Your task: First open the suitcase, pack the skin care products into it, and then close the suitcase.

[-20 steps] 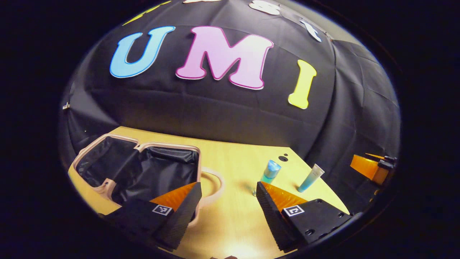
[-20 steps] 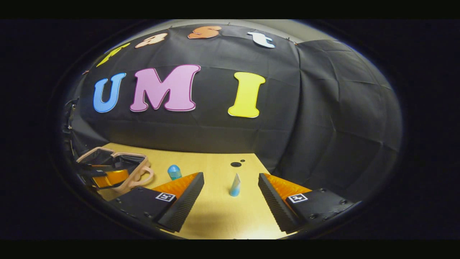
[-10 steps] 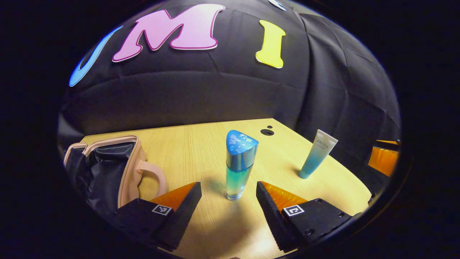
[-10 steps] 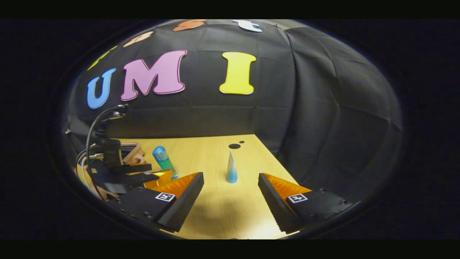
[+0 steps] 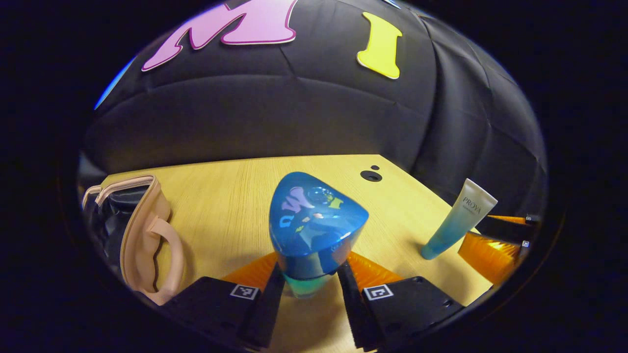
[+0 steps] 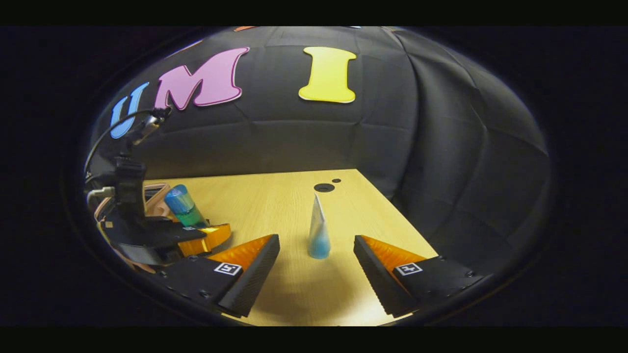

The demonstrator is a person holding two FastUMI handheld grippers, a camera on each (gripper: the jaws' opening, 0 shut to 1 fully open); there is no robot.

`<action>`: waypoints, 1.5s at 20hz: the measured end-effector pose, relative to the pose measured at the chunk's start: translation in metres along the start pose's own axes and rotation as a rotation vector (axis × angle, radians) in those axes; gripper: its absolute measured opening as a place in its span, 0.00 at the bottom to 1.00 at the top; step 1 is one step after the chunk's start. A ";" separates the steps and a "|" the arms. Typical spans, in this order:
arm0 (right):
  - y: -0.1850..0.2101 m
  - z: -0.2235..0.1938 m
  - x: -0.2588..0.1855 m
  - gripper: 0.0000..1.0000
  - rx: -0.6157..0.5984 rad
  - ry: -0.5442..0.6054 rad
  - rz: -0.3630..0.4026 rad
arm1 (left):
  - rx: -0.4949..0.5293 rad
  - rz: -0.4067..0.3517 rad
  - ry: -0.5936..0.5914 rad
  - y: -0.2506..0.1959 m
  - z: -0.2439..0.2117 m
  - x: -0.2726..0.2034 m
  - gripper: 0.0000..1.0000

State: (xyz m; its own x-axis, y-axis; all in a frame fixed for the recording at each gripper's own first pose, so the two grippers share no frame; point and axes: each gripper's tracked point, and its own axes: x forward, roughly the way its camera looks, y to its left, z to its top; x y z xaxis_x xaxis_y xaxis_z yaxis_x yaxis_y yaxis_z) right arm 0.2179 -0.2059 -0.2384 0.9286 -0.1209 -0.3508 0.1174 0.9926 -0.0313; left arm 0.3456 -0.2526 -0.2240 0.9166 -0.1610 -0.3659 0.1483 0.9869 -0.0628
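Left gripper [image 5: 306, 289] has the blue-capped bottle [image 5: 314, 233] between its fingers, low on the glass body under the cap. The fingers sit right against both sides, so I read it as grasping. Bottle stands upright on the bench [image 5: 230, 206], long axis vertical and crossing the finger line, which suits a straight lift.

The suitcase [image 5: 142, 235] lies open to the left of that gripper, handle facing it, dark lining showing. Judgement: the carry goes left and over the rim.

Right gripper [image 6: 316, 274] is released, fingers spread wide, nothing between them. The tube [image 6: 318, 230] stands cap-down dead ahead on the gap's centre line, just beyond the tips, upright, flat crimped end on top. From this side the tube shows edge-on, so closing should press its broad faces. It needs a short push forward first.

Nearer hand: left for the bottle, right for the tube. The right gripper view shows the left gripper [image 6: 196, 240] at the bottle [image 6: 184, 206], well to the left of the tube. Paths look separate.

Risk: the tube's base is narrow, so a finger nudge could tip it.
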 end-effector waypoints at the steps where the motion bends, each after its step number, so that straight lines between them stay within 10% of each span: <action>1: 0.001 -0.001 0.008 0.96 0.005 0.000 -0.002 | -0.001 0.002 0.003 0.000 0.000 -0.004 0.49; 10: -0.003 -0.025 0.053 0.88 -0.035 0.040 -0.058 | -0.046 -0.015 0.022 0.009 -0.007 -0.016 0.49; 15: -0.001 -0.030 0.059 0.39 -0.046 0.039 -0.050 | -0.022 -0.012 0.013 0.009 -0.011 -0.019 0.45; 30: 0.134 0.074 -0.061 0.31 -0.167 -0.188 0.220 | -0.101 0.075 -0.144 0.076 0.060 -0.141 0.47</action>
State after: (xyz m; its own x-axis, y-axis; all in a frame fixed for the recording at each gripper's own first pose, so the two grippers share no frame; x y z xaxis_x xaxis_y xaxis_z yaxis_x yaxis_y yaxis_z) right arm 0.2029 -0.0663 -0.1521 0.9757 0.1118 -0.1883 -0.1380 0.9816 -0.1322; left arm 0.2500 -0.1544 -0.1212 0.9685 -0.0778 -0.2366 0.0462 0.9896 -0.1364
